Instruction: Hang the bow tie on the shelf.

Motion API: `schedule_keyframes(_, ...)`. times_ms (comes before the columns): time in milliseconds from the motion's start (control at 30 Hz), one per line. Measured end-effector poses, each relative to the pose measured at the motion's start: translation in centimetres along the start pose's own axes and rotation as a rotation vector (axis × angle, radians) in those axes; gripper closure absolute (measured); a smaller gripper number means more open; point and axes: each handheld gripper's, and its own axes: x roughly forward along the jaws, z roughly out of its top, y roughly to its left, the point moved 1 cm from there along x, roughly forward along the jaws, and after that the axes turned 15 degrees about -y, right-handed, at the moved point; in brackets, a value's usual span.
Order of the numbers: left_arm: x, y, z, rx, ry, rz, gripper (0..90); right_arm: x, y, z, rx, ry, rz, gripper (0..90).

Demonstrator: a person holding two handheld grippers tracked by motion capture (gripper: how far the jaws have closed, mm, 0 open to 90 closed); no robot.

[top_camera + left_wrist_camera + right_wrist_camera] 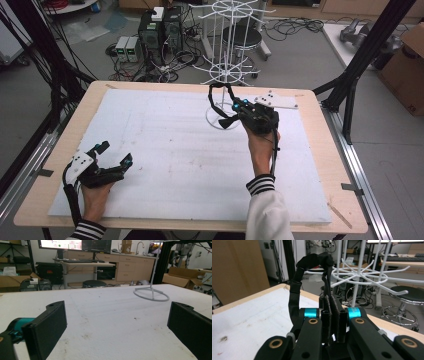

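My right gripper (234, 111) is held above the far middle of the white board (170, 155), shut on a black strap (216, 97). The strap curls up out of the jaws in a loop beside the white wire rack (227, 45), whose ring base (216, 122) stands on the board. In the right gripper view the strap (298, 285) is pinched flat between the pads, with my right gripper (333, 315) close to the rack's hooked arms (372, 273). My left gripper (115, 153) rests at the near left of the board, open with nothing between its jaws, as the left gripper view (116, 322) confirms.
The board lies on a wooden table (310, 150) framed by black struts (367, 50). The rack's ring base (151, 293) stands far ahead of the left jaws. Computers and cables (160, 35) crowd the floor behind the table, with cardboard boxes (407, 70) at the right.
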Motion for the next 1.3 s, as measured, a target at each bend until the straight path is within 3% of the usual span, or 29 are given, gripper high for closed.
schedule_keyframes(633, 0.1, -0.1, 0.0, 0.000, 0.006, -0.003, 2.9, 1.3, -2.0, -1.5, 0.059, 0.003, -0.070, 86.7)
schedule_keyframes(1033, 0.1, 0.0, 0.0, -0.001, 0.010, -0.007, 2.9, 1.8, -2.7, -3.1, 0.085, 0.037, -0.083, 86.1)
schedule_keyframes(1300, 0.1, 0.0, 0.0, 0.001, 0.008, -0.007, 2.9, 1.8, -2.9, -3.6, 0.103, 0.063, -0.066, 81.8)
